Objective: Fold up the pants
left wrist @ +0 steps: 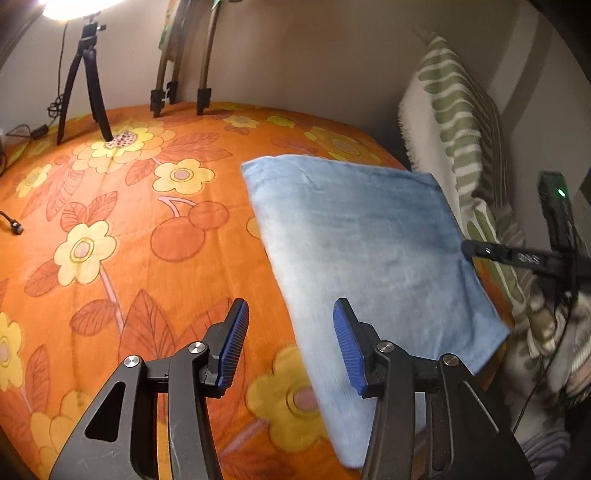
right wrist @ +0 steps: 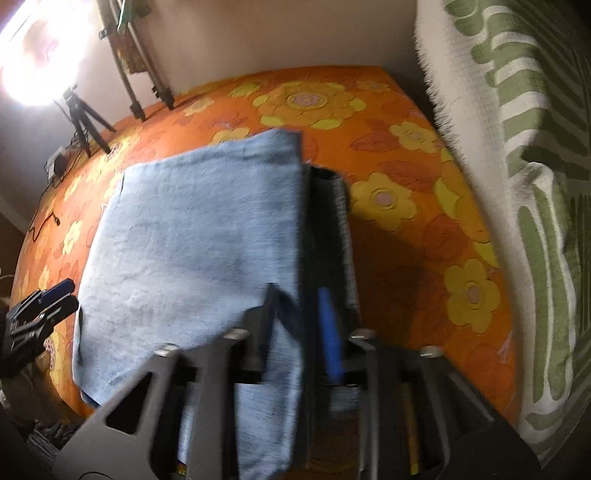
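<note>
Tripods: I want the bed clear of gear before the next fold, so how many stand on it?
2. A small black tripod under the bright lamp at the far left, and a taller one beside it against the wall. Others may be out of view.

Glaring lamp point(left wrist: 79, 5) top left, motion blur, dark fisheye corners

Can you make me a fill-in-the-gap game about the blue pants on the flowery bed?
1. The folded pants are light ____ denim.
2. They lie on a bedspread that is ____ with yellow flowers.
3. The left gripper has nothing between its pads, so it is ____.
4. A black tripod stands under a bright ____.

Missing words: blue; orange; open; lamp
</note>
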Tool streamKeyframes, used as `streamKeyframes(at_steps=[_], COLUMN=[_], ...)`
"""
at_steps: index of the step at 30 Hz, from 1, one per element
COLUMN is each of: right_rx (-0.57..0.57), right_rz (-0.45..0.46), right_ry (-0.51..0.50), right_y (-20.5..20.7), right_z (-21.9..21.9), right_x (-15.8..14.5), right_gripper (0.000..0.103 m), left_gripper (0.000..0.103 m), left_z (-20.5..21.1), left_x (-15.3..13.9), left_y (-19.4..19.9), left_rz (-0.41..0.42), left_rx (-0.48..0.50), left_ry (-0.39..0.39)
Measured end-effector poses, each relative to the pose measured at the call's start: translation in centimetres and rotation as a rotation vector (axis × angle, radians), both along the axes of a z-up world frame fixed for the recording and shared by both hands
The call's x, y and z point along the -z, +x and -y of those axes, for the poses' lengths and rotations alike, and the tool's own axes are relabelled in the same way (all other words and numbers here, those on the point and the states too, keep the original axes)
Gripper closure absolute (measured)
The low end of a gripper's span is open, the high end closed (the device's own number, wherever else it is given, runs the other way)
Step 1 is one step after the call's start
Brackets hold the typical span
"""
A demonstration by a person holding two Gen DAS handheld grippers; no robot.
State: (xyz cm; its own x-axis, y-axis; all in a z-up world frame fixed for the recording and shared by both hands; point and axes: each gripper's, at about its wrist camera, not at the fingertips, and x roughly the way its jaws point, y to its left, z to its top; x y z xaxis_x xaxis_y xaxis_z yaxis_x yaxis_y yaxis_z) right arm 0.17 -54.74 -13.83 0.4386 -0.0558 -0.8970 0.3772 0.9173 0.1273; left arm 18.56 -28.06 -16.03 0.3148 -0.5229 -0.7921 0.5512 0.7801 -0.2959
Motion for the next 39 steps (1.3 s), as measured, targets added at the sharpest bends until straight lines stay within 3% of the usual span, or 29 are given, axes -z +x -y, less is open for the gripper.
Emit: streamKeyframes(at_steps=[6, 10, 16, 21, 25, 32, 39], right_rx=[-0.003, -0.003, -0.017, -0.033, -0.057, -0.073, -0.099], right_rz=[0.030, 0.022, 0.013, 0.006, 0.016, 0.040, 0.051], right_ry=[-0.065, -0.098, -0.090, -0.091, -0.051, 0.107, 0.091], right_y=[0.3, 1.1, 2.7, 3.8, 4.2, 4.6, 4.9], right_z=[0.0, 0.2, 0.9, 1.5, 1.9, 3.5, 3.2], right_x=[-0.6, 0.0, 1.6, 2.9, 3.8, 5.7, 5.7], right_gripper=[0.026, 0.023, 0.018, 0.001, 0.000, 0.000, 0.000], left_gripper=[0.057, 0.049, 0.048, 0.043, 0.039, 0.032, 0.027], left_z=[1.1, 1.7, 2.5, 3.0, 3.1, 3.7, 4.4], left_x=[0.2, 0.4, 1.0, 1.7, 2.2, 2.8, 2.8], left_y=[1.4, 2.1, 3.2, 4.2, 4.8, 5.5, 5.8], left_rz=[-0.019, -0.022, -0.033, -0.019, -0.036, 0.001, -0.006], left_rx=[0.001, 0.005, 0.024, 0.047, 0.060, 0.108, 0.107], left_ry=[0.002, 0.010, 0.033, 0.067, 0.062, 0.042, 0.052])
